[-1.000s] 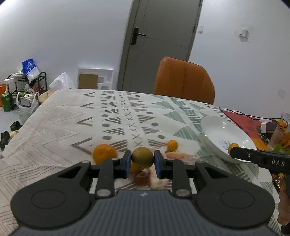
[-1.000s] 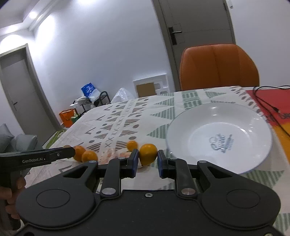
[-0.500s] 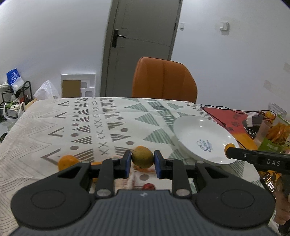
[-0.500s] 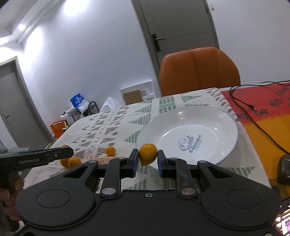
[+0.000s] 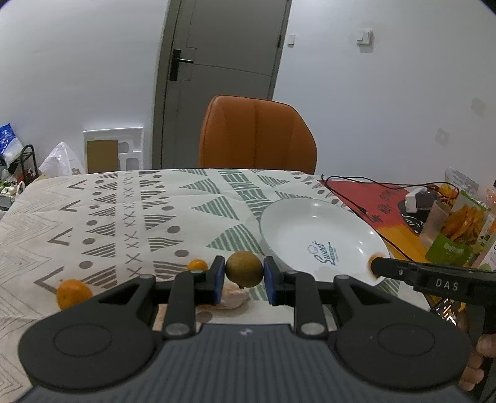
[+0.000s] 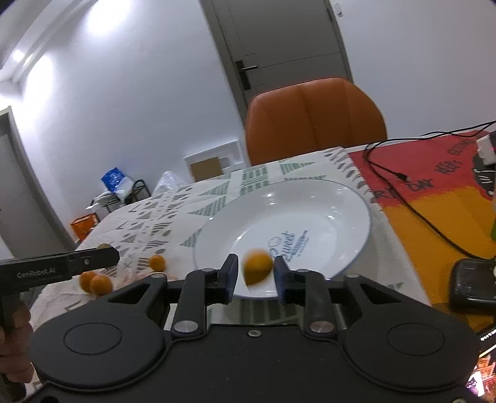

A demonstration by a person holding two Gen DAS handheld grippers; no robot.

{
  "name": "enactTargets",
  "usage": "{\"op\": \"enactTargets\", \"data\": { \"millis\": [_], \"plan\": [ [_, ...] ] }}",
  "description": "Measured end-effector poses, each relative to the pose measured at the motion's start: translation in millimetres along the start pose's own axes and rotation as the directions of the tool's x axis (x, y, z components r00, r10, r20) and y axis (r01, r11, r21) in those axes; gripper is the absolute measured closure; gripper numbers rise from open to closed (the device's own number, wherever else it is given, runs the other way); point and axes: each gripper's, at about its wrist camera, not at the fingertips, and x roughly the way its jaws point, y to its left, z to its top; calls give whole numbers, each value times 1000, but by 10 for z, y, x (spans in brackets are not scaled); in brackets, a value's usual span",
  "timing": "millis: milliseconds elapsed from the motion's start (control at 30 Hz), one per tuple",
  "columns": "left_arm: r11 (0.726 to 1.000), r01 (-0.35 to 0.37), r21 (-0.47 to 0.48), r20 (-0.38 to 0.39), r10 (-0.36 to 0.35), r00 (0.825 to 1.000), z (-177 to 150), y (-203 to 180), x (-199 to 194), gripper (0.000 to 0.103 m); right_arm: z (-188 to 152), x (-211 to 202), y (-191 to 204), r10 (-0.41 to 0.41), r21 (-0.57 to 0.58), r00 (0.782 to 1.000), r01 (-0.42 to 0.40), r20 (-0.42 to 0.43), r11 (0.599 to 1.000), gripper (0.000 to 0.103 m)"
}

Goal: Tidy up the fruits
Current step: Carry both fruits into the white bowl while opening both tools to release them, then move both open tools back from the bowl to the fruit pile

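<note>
Over white plate (image 6: 341,217): right gripper (image 6: 255,274) jaws apart, orange fruit (image 6: 257,266) blurred between.

**The room around my table**

Plain white walls (image 5: 77,62) close the room in front of me, with a grey door (image 5: 223,77) and its dark lever handle (image 5: 178,65) set behind an orange leather chair (image 5: 257,133) pushed up to the far edge of the table. The table wears a white cloth printed with green and grey triangles (image 5: 124,210); a red and yellow mat (image 6: 434,198) with a black cable (image 6: 403,201) covers its right side. A white foam packing frame (image 5: 113,150) leans on the wall to the left, beside a black wire rack (image 5: 26,158). Ceiling lights (image 6: 102,21) glare off the wall in my right view.
</note>
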Motion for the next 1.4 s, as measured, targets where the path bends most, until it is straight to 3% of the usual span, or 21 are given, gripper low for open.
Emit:
{"op": "enactTargets", "data": {
  "millis": [167, 933, 1100, 1167, 1267, 1400],
  "plan": [
    [1000, 9, 17, -14, -9, 1000, 32, -87, 130, 78, -53, -40, -59, 7, 23, 1000, -7, 1, 1000, 74],
    [989, 74, 126, -32, -71, 997, 165, -666, 500, 77, -116, -204, -244, -9, 88, 999, 6, 42, 996, 47],
    [994, 34, 106, -9, -33, 999, 231, -588, 447, 68, -113, -171, -227, -2, 75, 999, -1, 44, 997, 42],
    [995, 15, 97, -13, -14, 1000, 246, -538, 434, 53, -121, -168, -212, -1, 68, 999, -2, 46, 998, 42],
    [996, -11, 83, 6, 11, 1000, 238, -446, 366, 46, -133, -145, -184, 15, 68, 999, -18, 41, 998, 42],
    [995, -54, 84, 8, 53, 999, 217, -353, 301, 39, -137, -128, -112, 0, 61, 999, -2, 41, 998, 29]
  ]
}}
